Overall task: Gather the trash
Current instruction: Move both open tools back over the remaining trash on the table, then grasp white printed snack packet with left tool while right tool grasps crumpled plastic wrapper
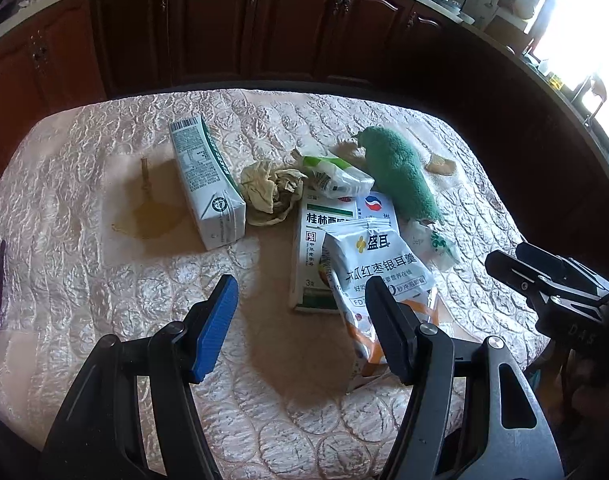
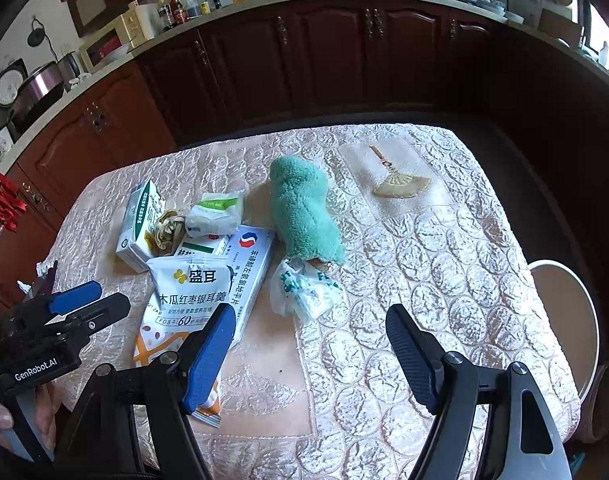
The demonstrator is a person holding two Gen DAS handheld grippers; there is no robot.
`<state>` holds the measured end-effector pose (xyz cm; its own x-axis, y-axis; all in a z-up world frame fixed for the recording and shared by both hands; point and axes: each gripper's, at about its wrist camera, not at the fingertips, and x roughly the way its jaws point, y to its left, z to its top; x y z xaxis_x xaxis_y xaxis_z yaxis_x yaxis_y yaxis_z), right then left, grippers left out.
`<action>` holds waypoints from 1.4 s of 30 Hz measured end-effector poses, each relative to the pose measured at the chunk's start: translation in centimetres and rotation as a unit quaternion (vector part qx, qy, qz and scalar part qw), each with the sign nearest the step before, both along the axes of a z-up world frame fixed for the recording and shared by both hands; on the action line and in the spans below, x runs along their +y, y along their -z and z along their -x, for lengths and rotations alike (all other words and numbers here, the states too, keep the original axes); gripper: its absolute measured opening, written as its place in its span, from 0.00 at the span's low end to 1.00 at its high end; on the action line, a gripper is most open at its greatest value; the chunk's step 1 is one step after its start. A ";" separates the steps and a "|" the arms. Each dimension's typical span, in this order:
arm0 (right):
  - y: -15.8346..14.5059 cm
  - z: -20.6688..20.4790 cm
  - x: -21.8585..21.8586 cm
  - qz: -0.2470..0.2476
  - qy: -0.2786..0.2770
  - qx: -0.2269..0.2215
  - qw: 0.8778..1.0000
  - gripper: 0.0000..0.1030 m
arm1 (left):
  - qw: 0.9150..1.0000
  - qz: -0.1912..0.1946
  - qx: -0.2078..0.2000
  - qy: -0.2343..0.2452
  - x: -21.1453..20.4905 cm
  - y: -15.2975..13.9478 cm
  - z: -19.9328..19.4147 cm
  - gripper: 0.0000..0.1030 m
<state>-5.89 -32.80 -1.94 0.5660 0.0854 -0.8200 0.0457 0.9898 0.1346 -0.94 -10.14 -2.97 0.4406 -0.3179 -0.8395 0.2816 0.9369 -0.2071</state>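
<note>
Trash lies on a table under a pink quilted cloth (image 1: 84, 280): a white-green carton (image 1: 208, 188), a crumpled beige paper (image 1: 270, 194), a small white-green packet (image 1: 338, 174), a flat medicine box (image 1: 316, 256), a white-orange snack pouch (image 1: 378, 276) and a crumpled plastic bag (image 2: 304, 292). A green towel (image 1: 400, 176) lies among them. My left gripper (image 1: 300, 312) is open over the cloth, its right finger in front of the pouch. My right gripper (image 2: 308, 344) is open, just short of the plastic bag. Both hold nothing.
A yellowish stain (image 1: 148, 216) marks the cloth left of the carton. A white round bin (image 2: 568, 320) stands off the table's right edge. Dark wood cabinets (image 2: 344, 56) run behind the table, with a worktop carrying bottles and pans.
</note>
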 end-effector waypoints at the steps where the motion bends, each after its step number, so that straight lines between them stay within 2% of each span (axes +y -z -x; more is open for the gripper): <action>1: 0.0 0.0 -0.1 -0.002 0.000 0.000 1.000 0.73 | 1.000 -0.001 0.001 0.000 0.0 0.0 0.0 0.63; 16: 0.3 0.0 -0.4 -0.005 0.002 0.003 1.000 0.73 | 0.999 0.022 0.026 0.005 -0.5 0.6 0.0 0.63; 23: 0.8 -0.4 -1.6 -0.001 0.015 0.014 1.000 0.75 | 0.998 0.035 0.054 0.012 -1.4 1.9 -0.3 0.63; 28: 1.5 -1.3 -1.6 -0.007 0.002 0.023 1.000 0.75 | 0.996 0.044 0.072 0.017 -2.1 2.8 -0.6 0.63; 36: 4.8 -4.6 -1.4 -0.064 -0.008 0.055 0.996 0.75 | 0.994 0.045 0.092 0.025 -3.3 4.1 -1.1 0.63; 38: 5.7 -5.2 -1.3 -0.078 -0.013 0.064 0.995 0.62 | 0.994 0.048 0.099 0.028 -3.4 4.3 -1.2 0.63; 39: 6.1 -5.3 -1.3 -0.087 -0.015 0.072 0.994 0.46 | 0.993 0.048 0.101 0.030 -3.5 4.5 -1.2 0.63; 41: 6.5 -5.0 -1.3 -0.101 -0.019 0.072 0.992 0.41 | 0.993 0.044 0.102 0.037 -3.9 4.6 -1.1 0.62; 42: 6.4 -4.7 -1.3 -0.103 -0.022 0.067 0.992 0.39 | 0.994 0.038 0.098 0.043 -4.2 4.7 -0.9 0.57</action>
